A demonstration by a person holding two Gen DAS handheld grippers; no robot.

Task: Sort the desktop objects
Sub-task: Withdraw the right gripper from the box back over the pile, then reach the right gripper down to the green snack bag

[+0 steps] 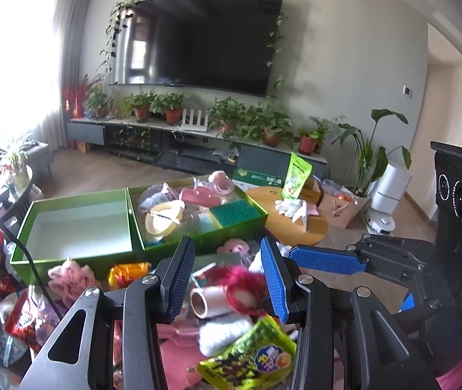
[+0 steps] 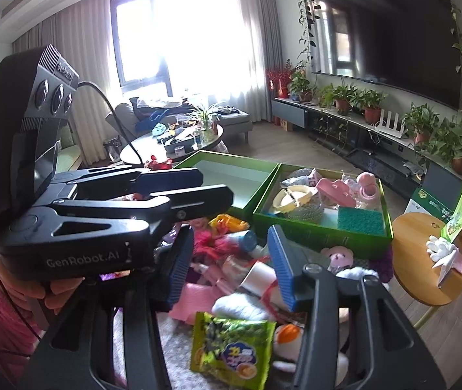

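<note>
A: Surroundings? 
B: TV (image 1: pixel 198 42), two green boxes (image 1: pixel 74 224); right box (image 2: pixel 322 208) full.

A: Claws? 
B: Left claw (image 1: pixel 227 279) and right claw (image 2: pixel 231 263) open, empty, above clutter; snack bag (image 2: pixel 231 347) nearest. Right view alone shows sofa (image 2: pixel 179 110).

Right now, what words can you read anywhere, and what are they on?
"GenRobot.AI": on the side of the left tool.
"GenRobot": on top of the left tool's camera block.
Green snack bag: print too blurred to read.
Green pouch on the round wooden table: too small to read.
</note>
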